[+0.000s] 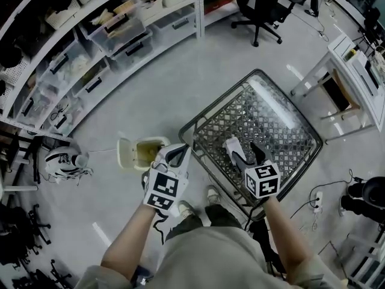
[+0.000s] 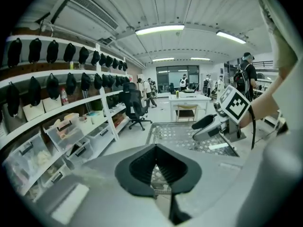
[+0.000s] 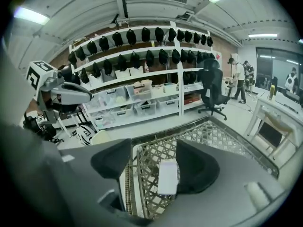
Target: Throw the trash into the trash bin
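Observation:
A small cream trash bin (image 1: pixel 144 151) stands on the floor with its lid (image 1: pixel 127 155) flipped open to the left. My left gripper (image 1: pixel 174 152) hovers over the bin's right edge. In the left gripper view its dark pads (image 2: pixel 137 167) meet at the tips with nothing showing between them. My right gripper (image 1: pixel 243 146) reaches into the wire mesh cart (image 1: pixel 283 110) with its jaws standing wide apart. A flat white piece of trash (image 3: pixel 168 176) lies on the mesh between the spread pads, close to the right one and not gripped. The same white strip (image 2: pixel 226 146) shows under that gripper.
Shelves with clear plastic boxes (image 1: pixel 114 32) curve along the left and back. A black office chair (image 1: pixel 258 8) stands behind the cart and a white desk (image 1: pixel 352 80) to the right. A black-and-white object (image 1: pixel 63 161) lies left of the bin. Cables and a power strip (image 1: pixel 317 202) lie at right.

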